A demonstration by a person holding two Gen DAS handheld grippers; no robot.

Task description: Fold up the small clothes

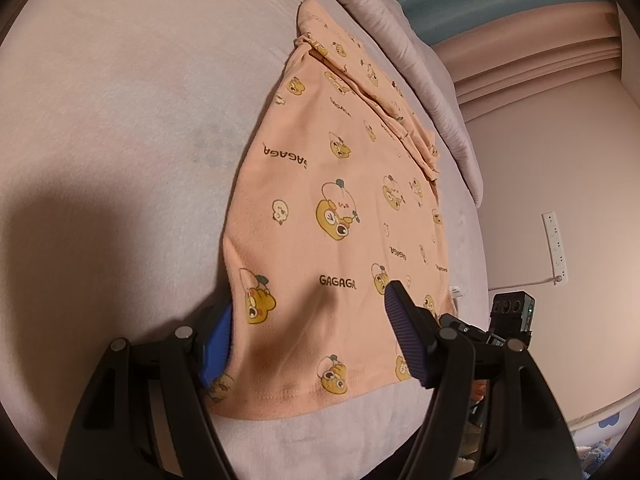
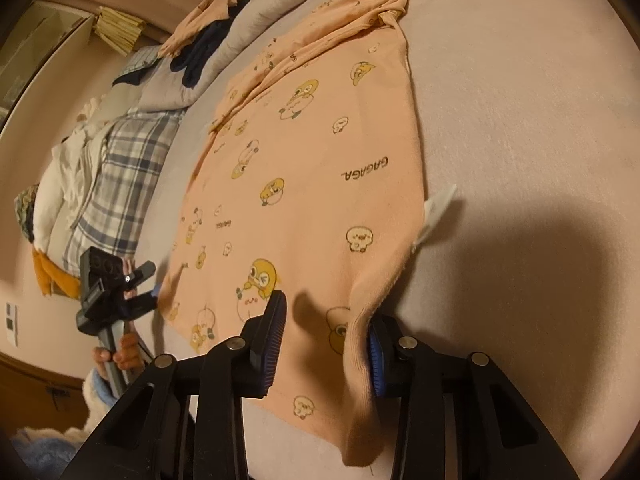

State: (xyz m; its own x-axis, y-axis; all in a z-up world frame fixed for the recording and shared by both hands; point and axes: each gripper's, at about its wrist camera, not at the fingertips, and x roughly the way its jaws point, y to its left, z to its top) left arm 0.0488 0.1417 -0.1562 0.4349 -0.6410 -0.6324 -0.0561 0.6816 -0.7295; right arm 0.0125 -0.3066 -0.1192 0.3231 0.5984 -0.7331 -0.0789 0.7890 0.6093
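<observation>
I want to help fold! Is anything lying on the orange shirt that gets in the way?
Nothing visible lies on the shirt. The left gripper and right gripper already straddle its near corners.
</observation>
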